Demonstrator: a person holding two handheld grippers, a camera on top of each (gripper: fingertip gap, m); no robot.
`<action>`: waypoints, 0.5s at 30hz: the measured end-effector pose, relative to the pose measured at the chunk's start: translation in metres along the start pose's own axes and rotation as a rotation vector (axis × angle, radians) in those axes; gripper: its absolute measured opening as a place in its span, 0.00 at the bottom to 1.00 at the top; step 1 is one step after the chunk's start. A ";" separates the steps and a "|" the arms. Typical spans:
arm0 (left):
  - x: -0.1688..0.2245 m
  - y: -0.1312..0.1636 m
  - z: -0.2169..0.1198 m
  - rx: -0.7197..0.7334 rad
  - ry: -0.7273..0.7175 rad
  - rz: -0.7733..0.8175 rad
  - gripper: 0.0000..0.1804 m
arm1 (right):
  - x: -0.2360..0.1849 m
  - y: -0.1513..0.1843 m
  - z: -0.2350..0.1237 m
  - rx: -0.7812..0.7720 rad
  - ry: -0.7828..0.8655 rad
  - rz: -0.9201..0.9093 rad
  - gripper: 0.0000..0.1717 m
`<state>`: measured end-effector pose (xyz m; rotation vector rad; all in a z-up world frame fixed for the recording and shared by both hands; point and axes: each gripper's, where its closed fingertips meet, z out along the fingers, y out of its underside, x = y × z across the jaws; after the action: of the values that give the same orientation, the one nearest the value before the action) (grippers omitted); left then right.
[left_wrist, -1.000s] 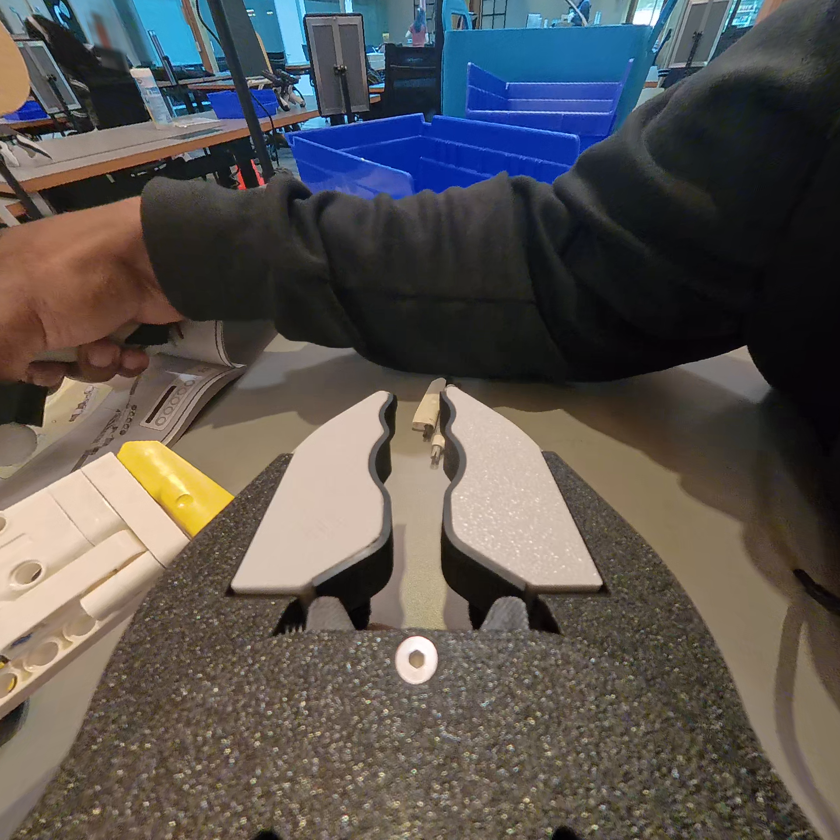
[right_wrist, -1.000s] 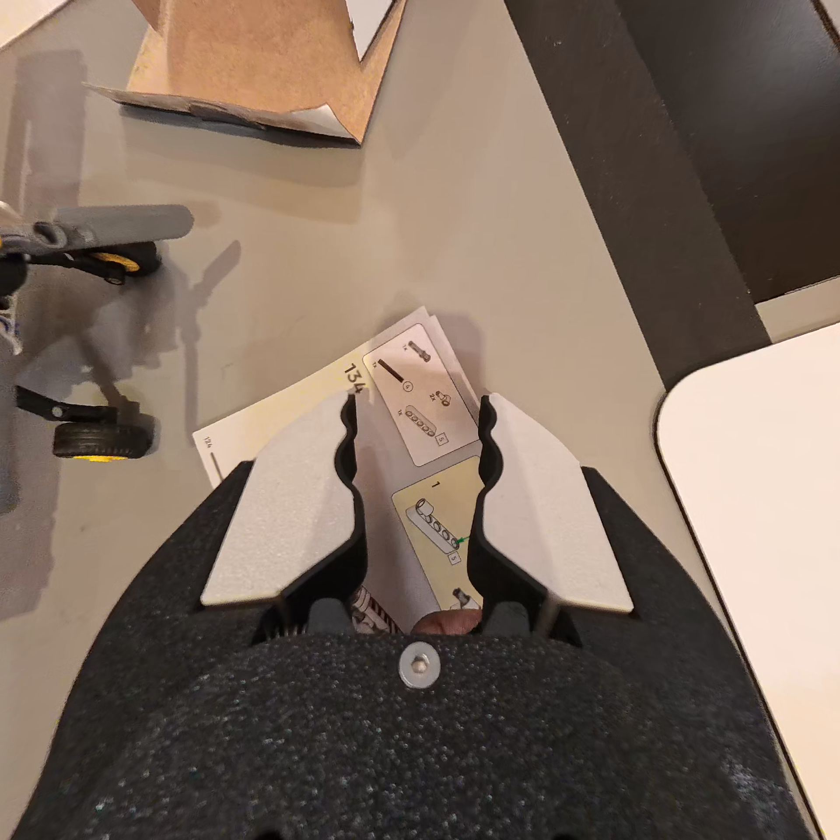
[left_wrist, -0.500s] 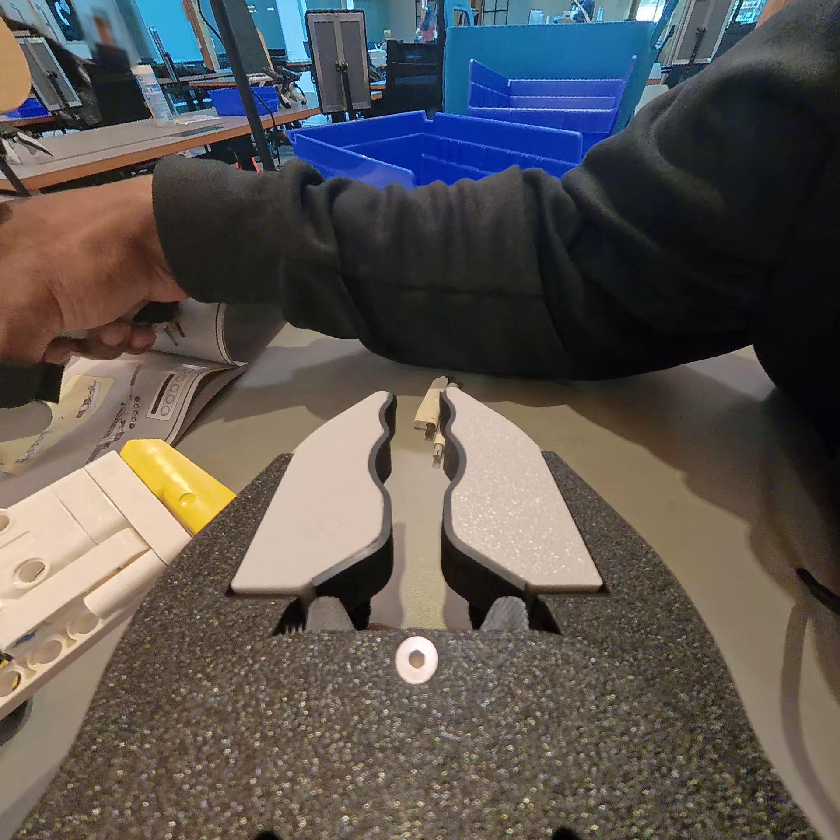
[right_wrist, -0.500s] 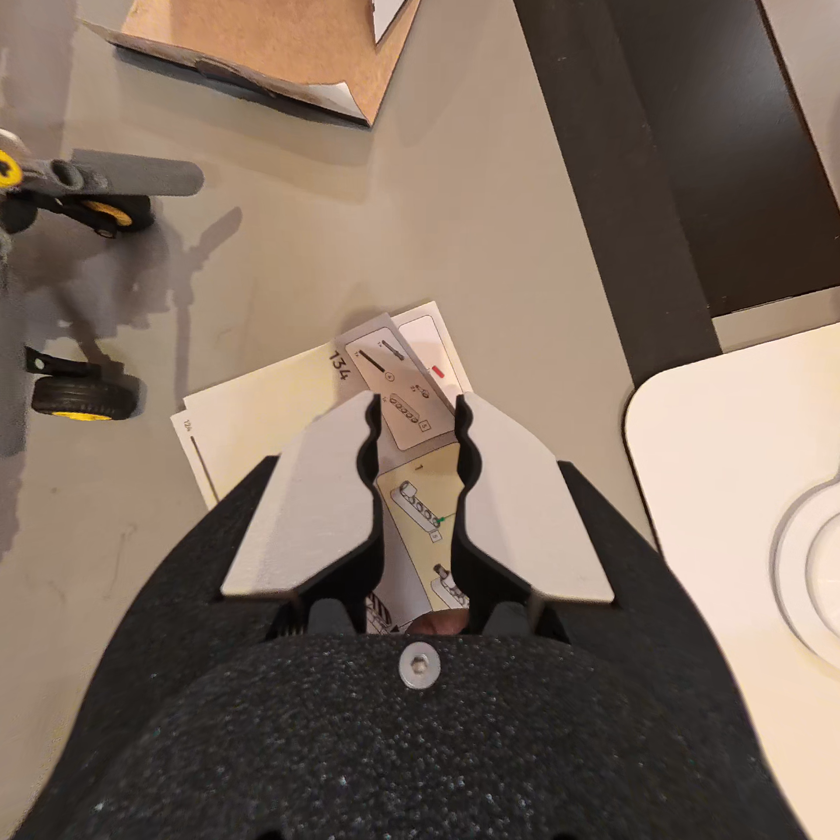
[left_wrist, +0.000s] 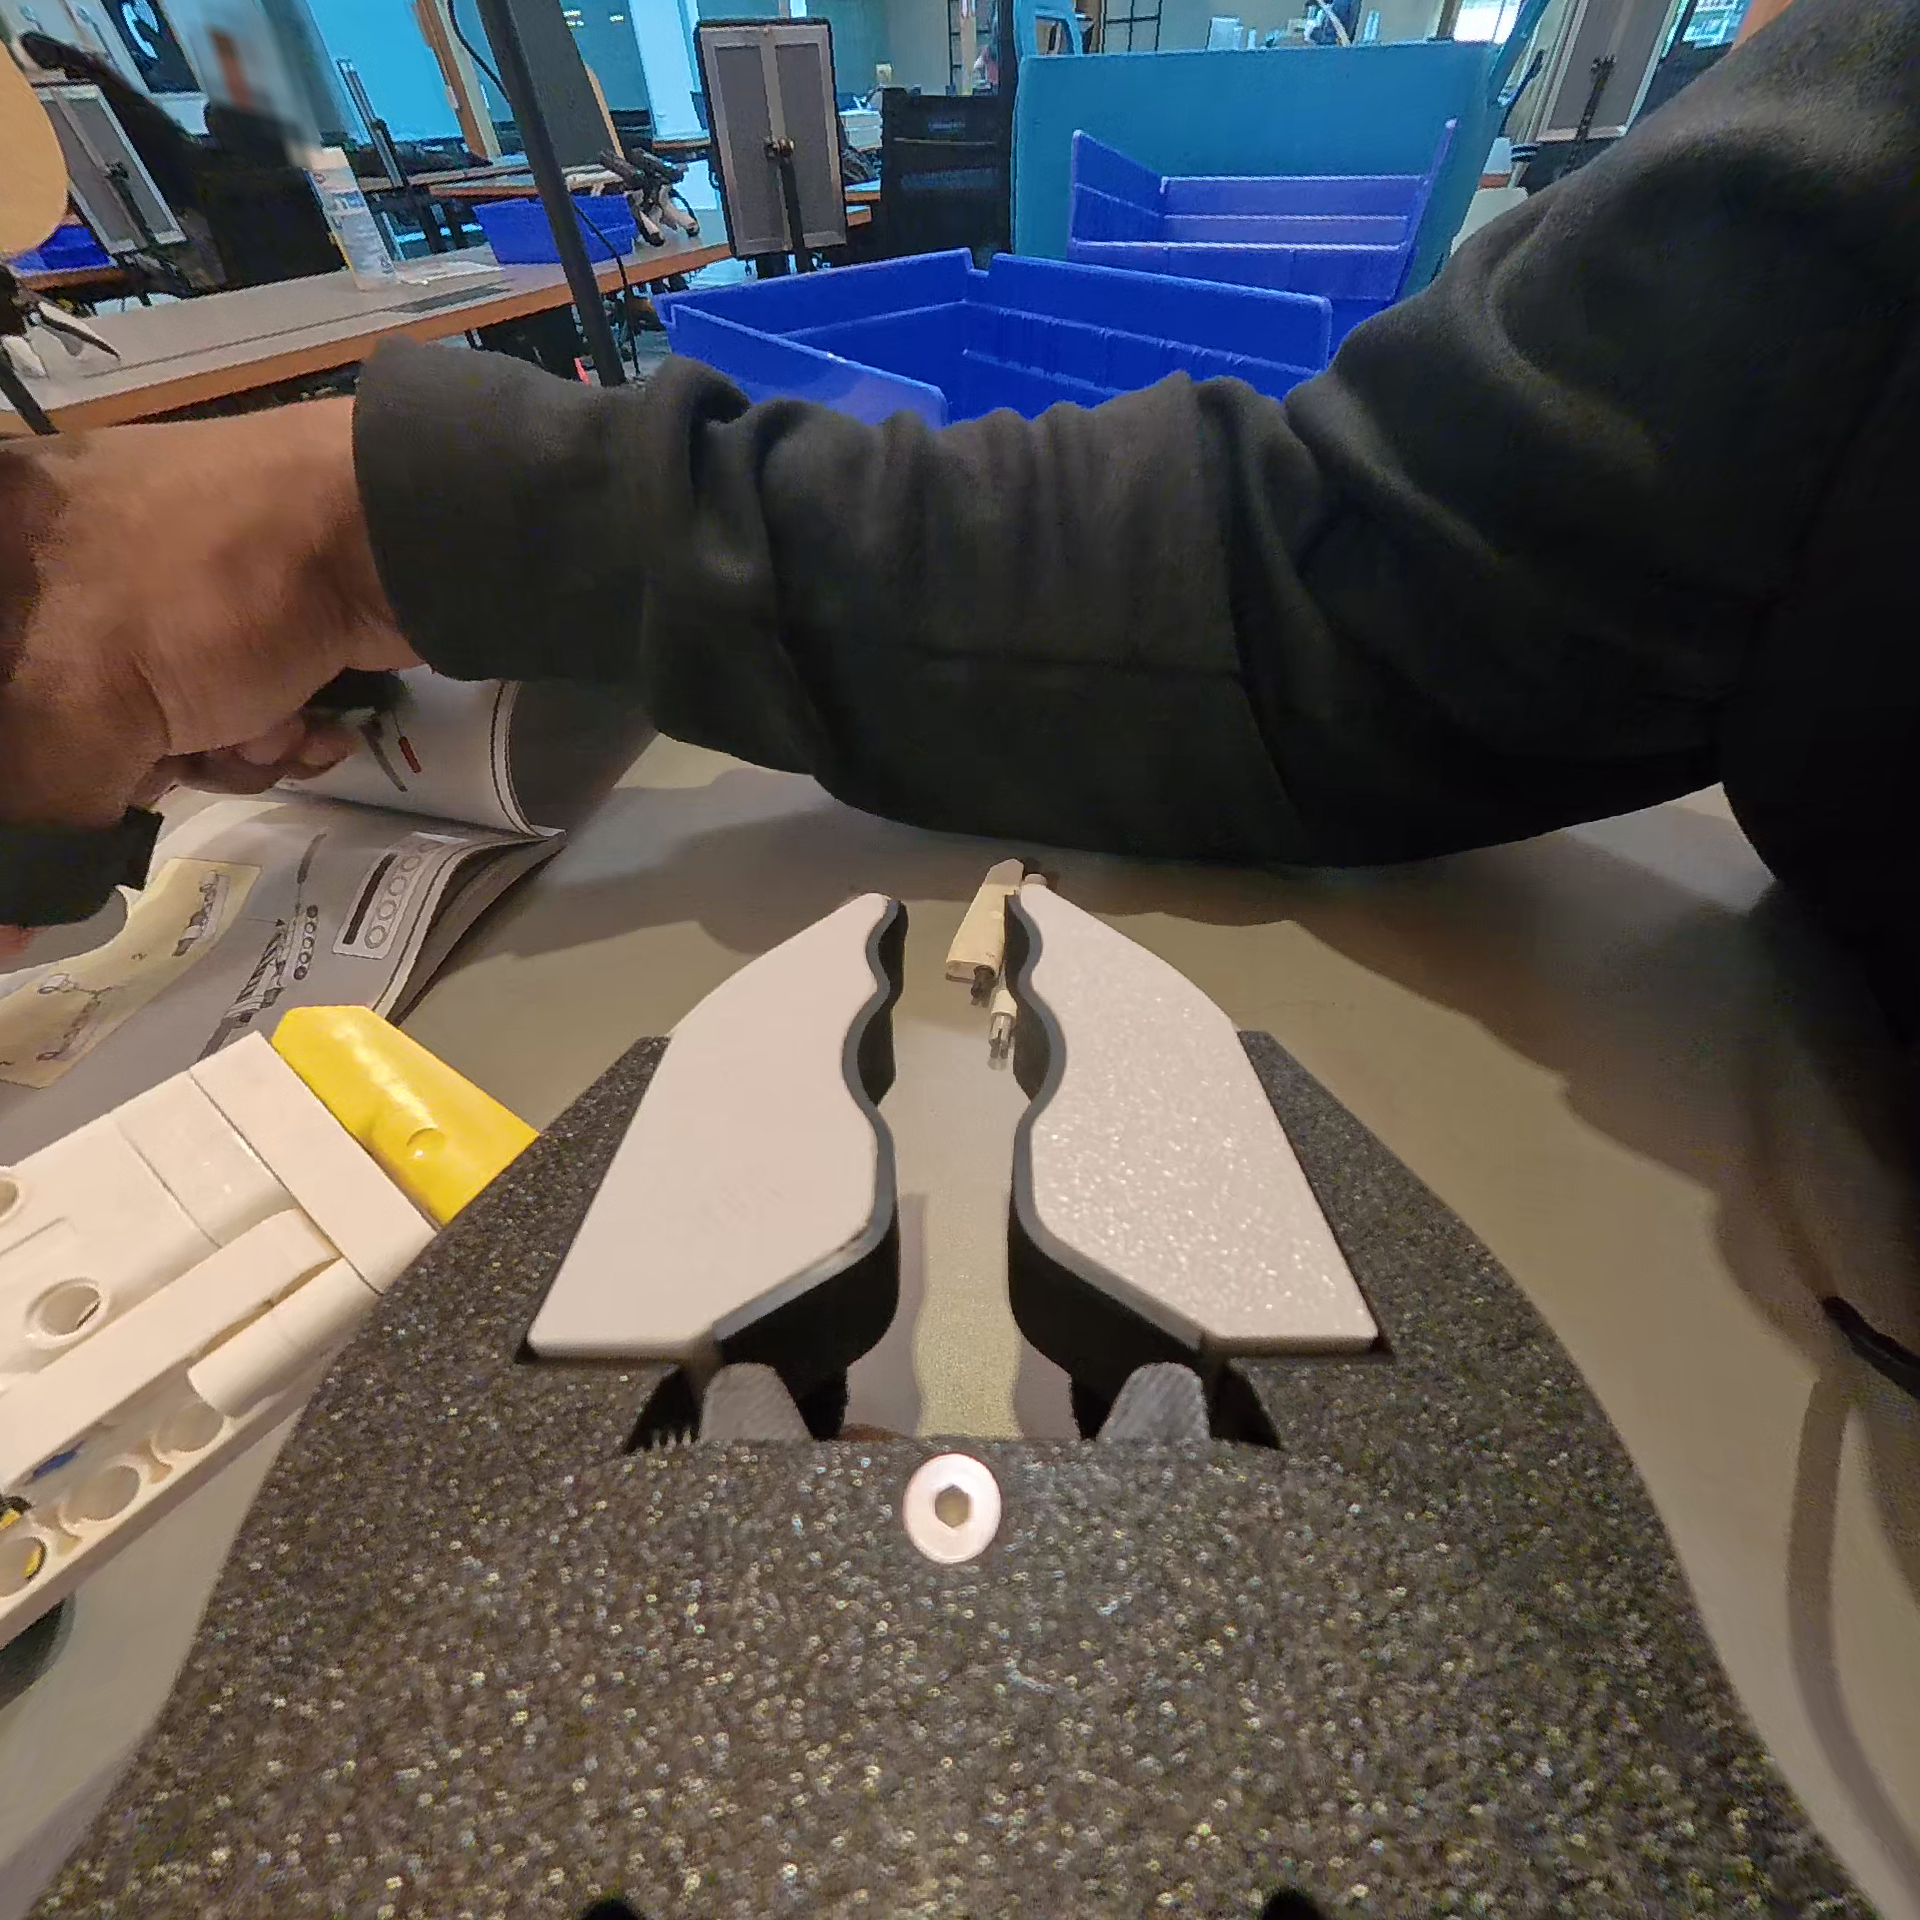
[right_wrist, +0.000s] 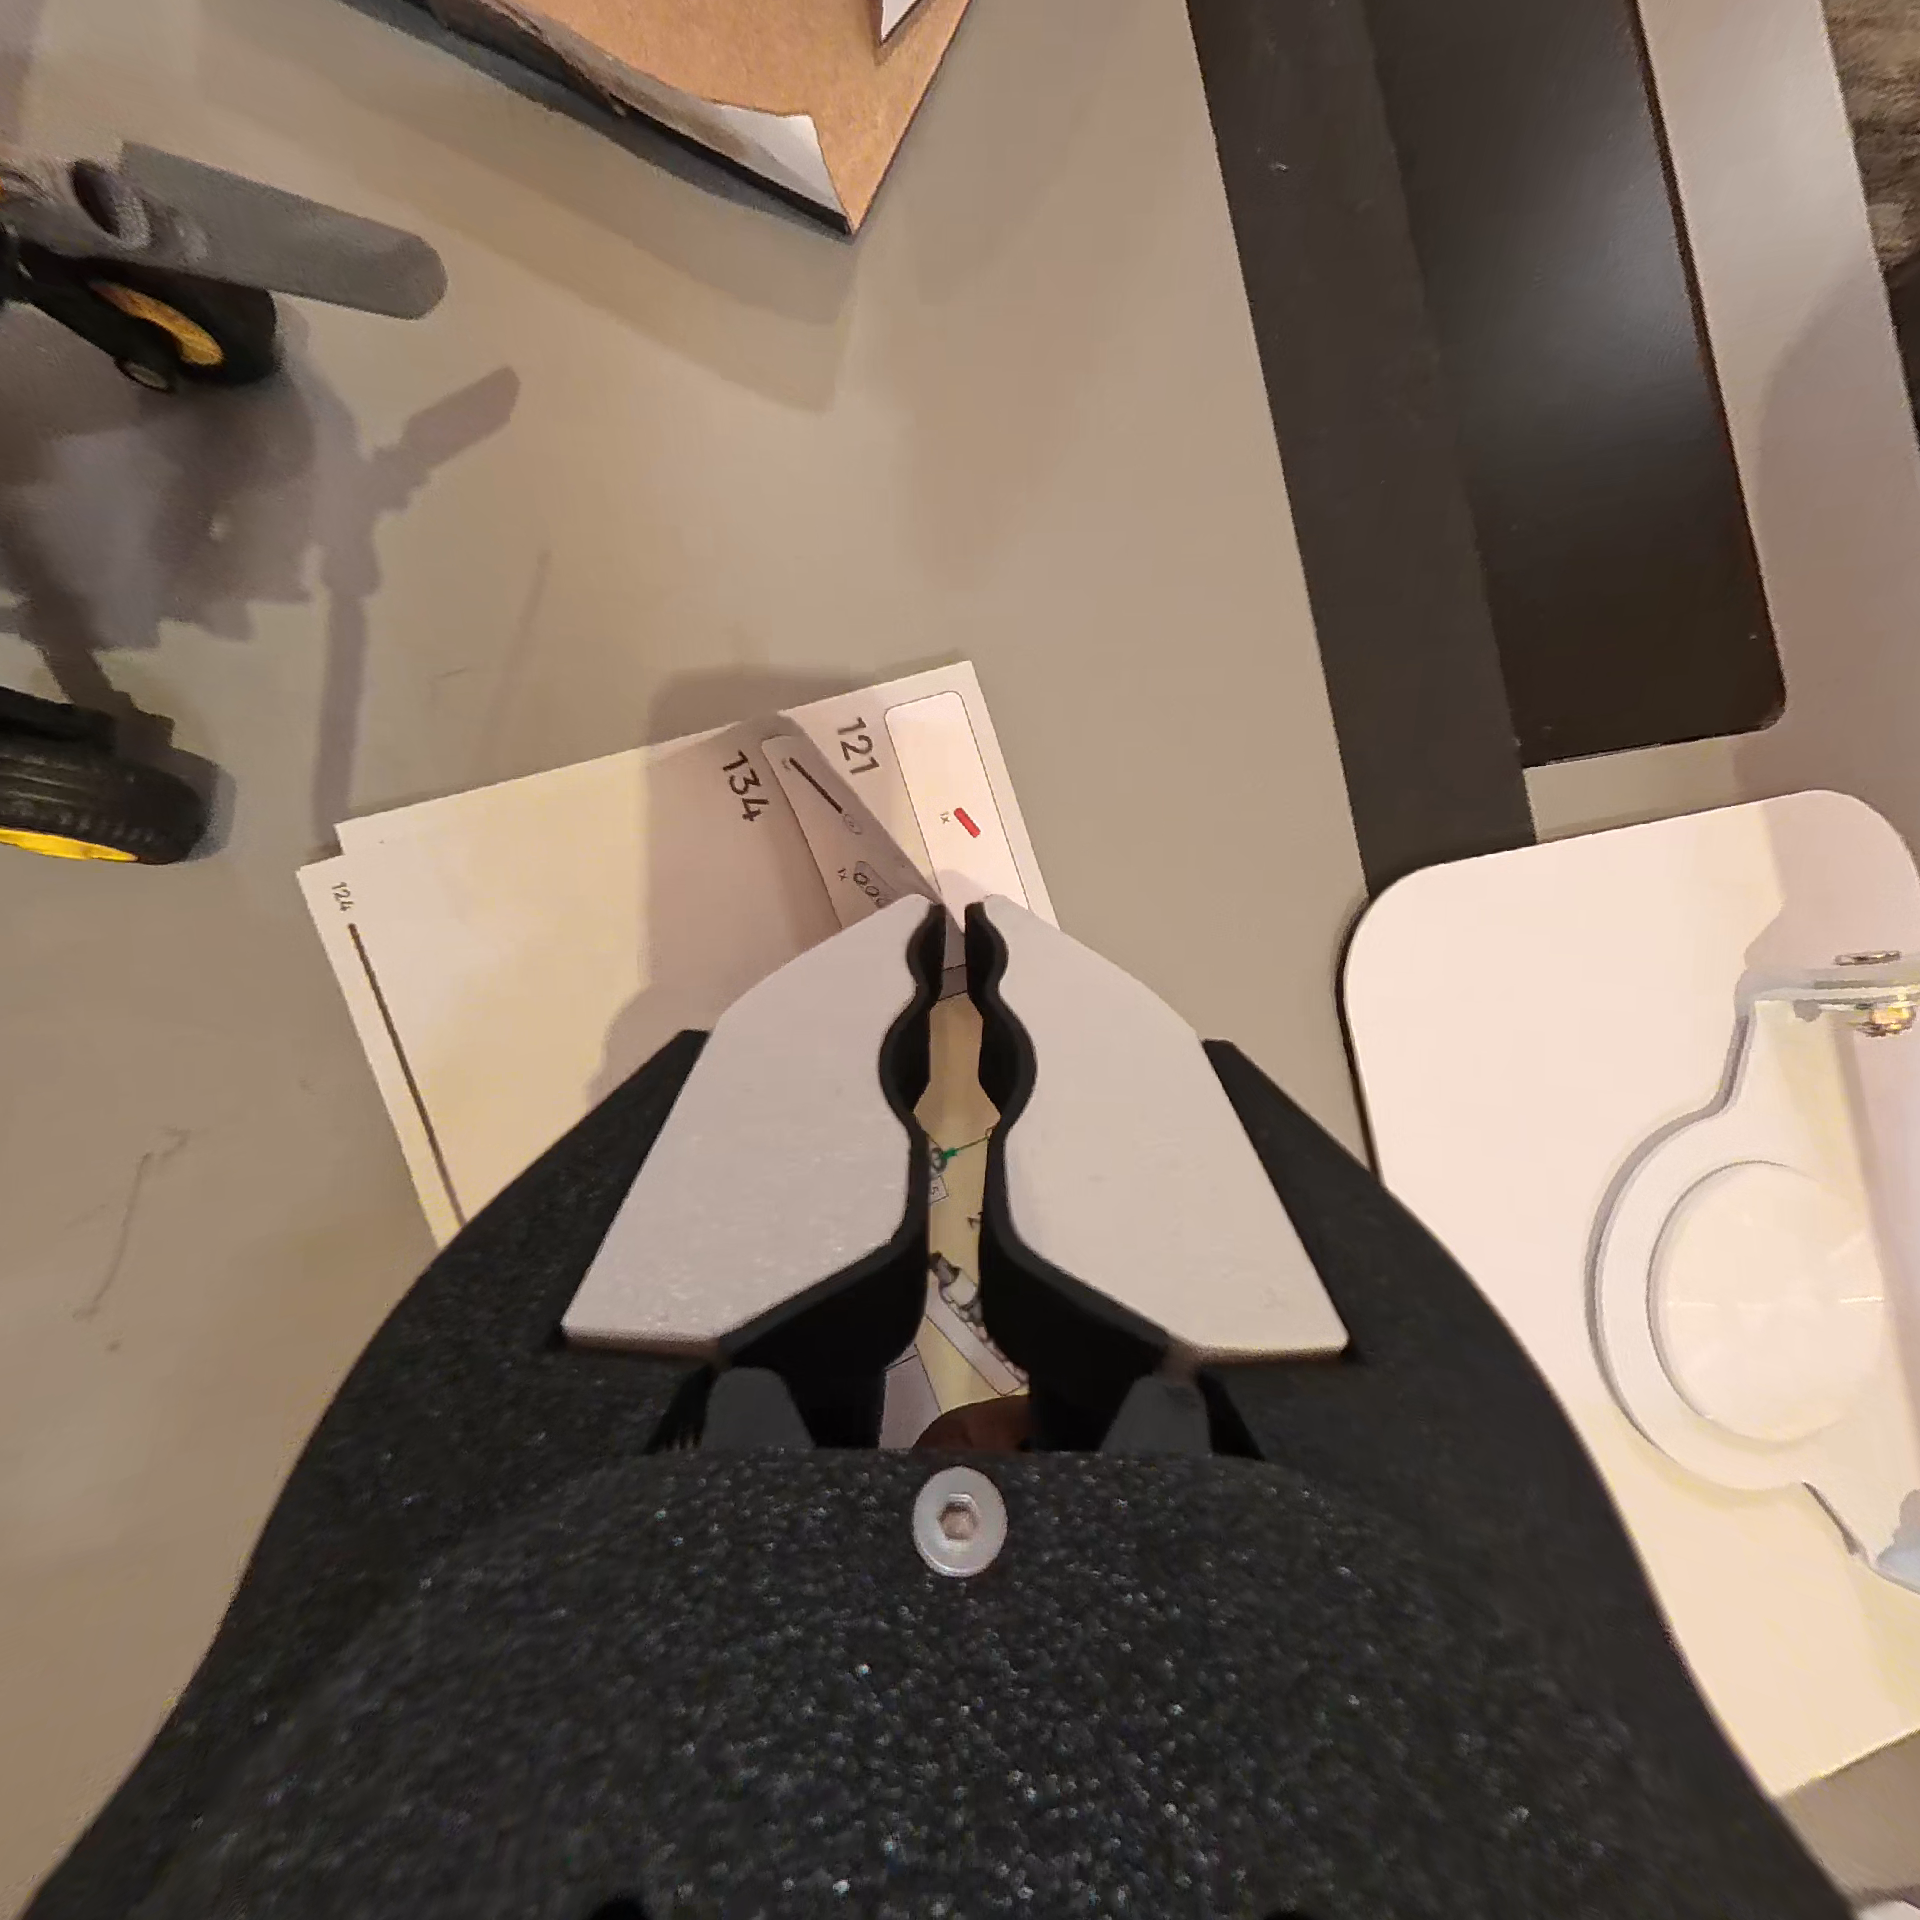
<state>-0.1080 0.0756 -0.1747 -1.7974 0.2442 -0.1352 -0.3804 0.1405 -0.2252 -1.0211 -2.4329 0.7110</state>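
The instruction booklet (right_wrist: 582, 935) lies open on the grey table (right_wrist: 935, 468), and every other place here is given from it. A second ago the right gripper (right_wrist: 956, 914) stood over its pages with the jaws wide; now the fingertips (right_wrist: 914, 925) are drawn together on a lifted leaf near the booklet's far corner, and that leaf stands curled up off the page below. So the right claw is clenched on a page of the booklet. In the left wrist view the same leaf arches up under the hand (left_wrist: 156, 623) that holds that gripper, the dark sleeve (left_wrist: 1039, 603) reaching across above it.

The left gripper (left_wrist: 956, 925) has not changed: its jaws stand a little apart, released, grasping nothing. It is well to the right of the booklet, with a small beige and white pin piece (left_wrist: 987, 935) lying on the table between its fingers, close to the right finger. A white and yellow brick model (left_wrist: 260, 1174) sits just this side of the booklet. Beyond the booklet are a wheeled grey model (right_wrist: 135, 291) and a cardboard box (right_wrist: 790, 94). To its right is a white plate (right_wrist: 1507, 1143).
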 end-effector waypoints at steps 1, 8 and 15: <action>0.000 0.000 0.000 0.000 0.000 0.000 0.10 | 0.001 0.000 0.000 -0.004 0.013 -0.016 0.02; -0.001 0.001 0.000 -0.002 -0.005 0.005 0.10 | 0.005 -0.005 -0.009 0.013 0.075 -0.090 0.00; -0.003 0.002 0.001 -0.016 -0.019 0.005 0.10 | 0.015 -0.001 -0.037 0.086 0.110 -0.045 0.00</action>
<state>-0.1113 0.0764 -0.1771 -1.8130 0.2368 -0.1131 -0.3708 0.1617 -0.1925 -0.9436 -2.3035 0.7181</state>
